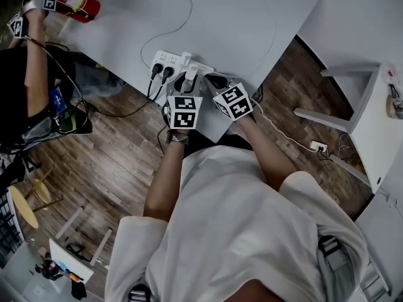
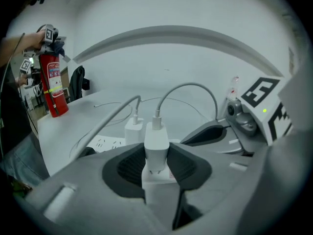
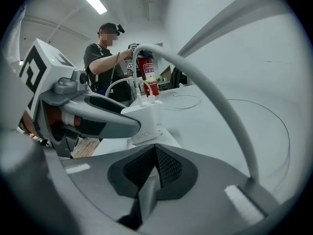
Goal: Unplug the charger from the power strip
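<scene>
A white power strip lies on the white table near its front edge. My left gripper is shut on a white charger at the strip's right part. The charger's metal prongs show just above the strip's socket face. A white cable rises from the charger and loops over the table. A second white charger stands plugged in behind it. My right gripper is shut with nothing between its pads, close beside the held charger at the strip's right end.
Two black plugs sit in the strip's left sockets, their cords hanging over the table edge. A red fire extinguisher lies at the far left corner, where another person holds grippers. A white shelf stands right.
</scene>
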Tool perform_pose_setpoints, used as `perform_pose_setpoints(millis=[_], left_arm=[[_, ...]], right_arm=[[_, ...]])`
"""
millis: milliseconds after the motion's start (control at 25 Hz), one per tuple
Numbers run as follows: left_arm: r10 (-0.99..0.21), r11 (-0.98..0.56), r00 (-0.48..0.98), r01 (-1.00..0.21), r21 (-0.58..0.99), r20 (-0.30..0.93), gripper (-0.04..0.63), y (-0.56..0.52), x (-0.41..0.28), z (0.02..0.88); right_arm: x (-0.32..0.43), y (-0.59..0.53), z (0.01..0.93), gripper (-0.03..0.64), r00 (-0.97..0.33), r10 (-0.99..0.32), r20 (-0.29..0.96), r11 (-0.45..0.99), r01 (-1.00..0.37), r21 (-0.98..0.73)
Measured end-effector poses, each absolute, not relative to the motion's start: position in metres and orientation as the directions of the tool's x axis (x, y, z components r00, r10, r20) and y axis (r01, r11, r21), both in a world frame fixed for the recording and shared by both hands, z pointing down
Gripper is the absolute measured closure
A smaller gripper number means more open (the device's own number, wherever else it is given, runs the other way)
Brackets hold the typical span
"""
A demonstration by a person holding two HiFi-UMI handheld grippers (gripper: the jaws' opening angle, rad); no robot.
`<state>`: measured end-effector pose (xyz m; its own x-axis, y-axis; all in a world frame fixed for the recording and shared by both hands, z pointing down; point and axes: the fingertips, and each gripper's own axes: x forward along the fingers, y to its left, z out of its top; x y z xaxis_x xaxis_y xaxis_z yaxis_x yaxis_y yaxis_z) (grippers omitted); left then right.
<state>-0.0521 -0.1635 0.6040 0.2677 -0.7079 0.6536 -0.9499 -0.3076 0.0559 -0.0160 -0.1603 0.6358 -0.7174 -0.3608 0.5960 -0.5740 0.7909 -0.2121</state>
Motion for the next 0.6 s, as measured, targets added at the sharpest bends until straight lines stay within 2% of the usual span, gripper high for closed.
perform_pose_setpoints(millis=[280, 600], left_arm=[[-0.715, -0.301, 0.256, -0.953, 0.044, 0.651, 0.454, -0.1609, -0.0514, 0.6043], [-0.728, -0.232, 0.291, -0.957, 0.177, 0.620, 0.453, -0.1623, -0.0574, 0.6056]], right_arm=[[-0.0147, -0.1610, 0.6361, 0.618, -0.718, -0.361, 0.595, 0.790, -0.575, -0.214], [-0.0156, -0.1623, 0.6380, 0.618, -0.716, -0.365, 0.595, 0.791, -0.576, -0.206]])
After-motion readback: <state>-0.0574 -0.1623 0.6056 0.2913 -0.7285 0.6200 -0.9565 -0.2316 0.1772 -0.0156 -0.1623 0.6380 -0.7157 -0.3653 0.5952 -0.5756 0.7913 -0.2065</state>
